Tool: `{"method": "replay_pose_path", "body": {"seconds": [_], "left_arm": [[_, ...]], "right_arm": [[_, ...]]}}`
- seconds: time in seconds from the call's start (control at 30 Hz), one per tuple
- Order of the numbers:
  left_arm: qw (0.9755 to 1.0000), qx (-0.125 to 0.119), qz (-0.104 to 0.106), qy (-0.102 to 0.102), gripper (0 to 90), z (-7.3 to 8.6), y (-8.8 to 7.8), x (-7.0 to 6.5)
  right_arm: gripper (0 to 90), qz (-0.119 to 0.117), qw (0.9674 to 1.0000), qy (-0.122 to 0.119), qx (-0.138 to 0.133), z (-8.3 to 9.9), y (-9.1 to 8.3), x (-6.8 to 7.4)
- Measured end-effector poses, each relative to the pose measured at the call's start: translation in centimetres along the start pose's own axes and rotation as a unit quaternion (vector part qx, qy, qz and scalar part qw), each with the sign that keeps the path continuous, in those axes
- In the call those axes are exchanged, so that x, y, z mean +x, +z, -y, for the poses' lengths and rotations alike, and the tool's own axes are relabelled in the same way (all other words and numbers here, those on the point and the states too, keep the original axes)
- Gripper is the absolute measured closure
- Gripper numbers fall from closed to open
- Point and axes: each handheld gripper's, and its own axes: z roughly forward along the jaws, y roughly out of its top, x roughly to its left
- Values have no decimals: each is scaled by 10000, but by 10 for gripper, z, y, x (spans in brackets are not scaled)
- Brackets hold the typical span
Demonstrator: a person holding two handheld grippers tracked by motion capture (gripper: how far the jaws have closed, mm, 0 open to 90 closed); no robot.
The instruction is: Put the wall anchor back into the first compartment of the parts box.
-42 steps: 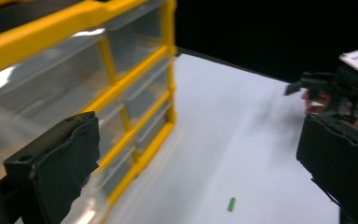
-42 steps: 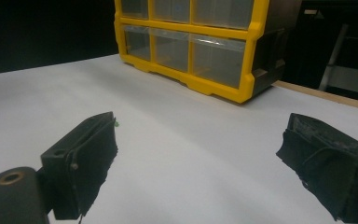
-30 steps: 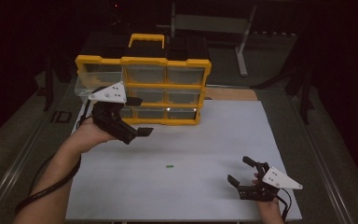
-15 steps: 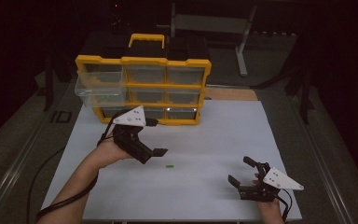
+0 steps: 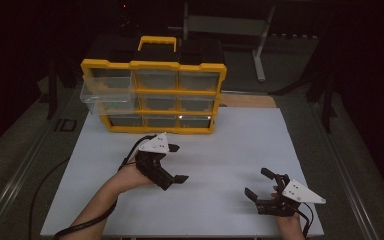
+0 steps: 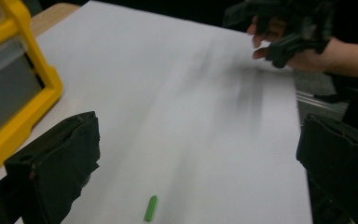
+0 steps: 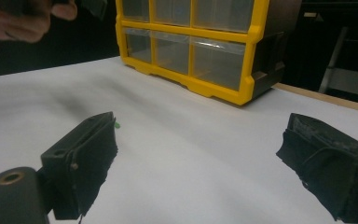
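Note:
A small green piece (image 6: 150,208) lies on the white sheet (image 5: 230,145), just ahead of and between the wide-apart jaws of my left gripper (image 6: 196,163). In the high view the left gripper (image 5: 177,163) hovers open over the sheet's middle, in front of the yellow drawer organizer (image 5: 152,65). The green piece (image 7: 116,125) peeks past the left jaw in the right gripper view. My right gripper (image 5: 258,183) rests open near the front right of the sheet, empty. Its own view shows the right gripper (image 7: 214,163) with nothing between the jaws.
The organizer (image 7: 200,46) stands at the sheet's back edge with clear drawers; one left drawer (image 5: 107,95) is pulled out to the left. A metal stand (image 5: 260,45) is behind the table. The right hand and its gripper (image 6: 289,28) show far off in the left gripper view.
My left gripper has moved from the organizer's front toward me and to the right, now over the sheet's middle at the green piece. The right gripper has stayed put.

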Motion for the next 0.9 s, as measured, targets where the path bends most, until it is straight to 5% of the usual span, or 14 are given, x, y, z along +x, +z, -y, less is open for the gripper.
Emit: {"method": "replay_pose_path", "body": {"seconds": [0.33,0.67,0.9], "left_arm": [[9993,327,-68,-138,7,36,35,4],[9961,821,-290,-135,203,58,59,15],[9937,1052,-378,-104,434,67,68,20]], "right_arm": [[96,-10,10000,-24,18,0,1,1],[96,-26,10000,-7,24,1,1,0],[96,-22,10000,10,32,1,1,0]]}}
